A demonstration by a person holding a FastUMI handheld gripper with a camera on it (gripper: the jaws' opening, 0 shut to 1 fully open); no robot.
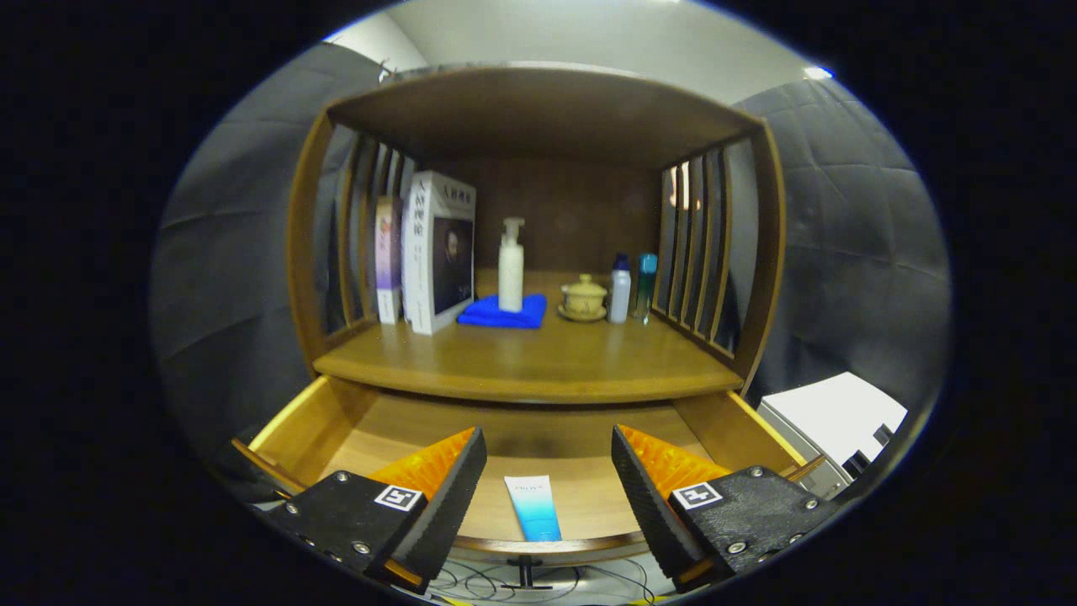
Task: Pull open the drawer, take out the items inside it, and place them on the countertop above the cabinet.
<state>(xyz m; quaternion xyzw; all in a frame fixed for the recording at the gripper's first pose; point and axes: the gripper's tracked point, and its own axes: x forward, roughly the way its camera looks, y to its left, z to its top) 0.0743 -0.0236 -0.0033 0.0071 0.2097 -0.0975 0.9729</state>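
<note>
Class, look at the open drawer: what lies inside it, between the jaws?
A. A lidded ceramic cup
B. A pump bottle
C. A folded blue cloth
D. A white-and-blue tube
D: the white-and-blue tube lies flat on the floor of the open drawer, between the open jaws of the gripper; the other items stand on the countertop above.

A staged household setting inside a booth. A wooden cabinet with slatted sides fills the centre of the frame, its countertop holding books, a pump bottle, a blue cloth and a lidded cup. Dark cloth walls hang at left and right.
</note>
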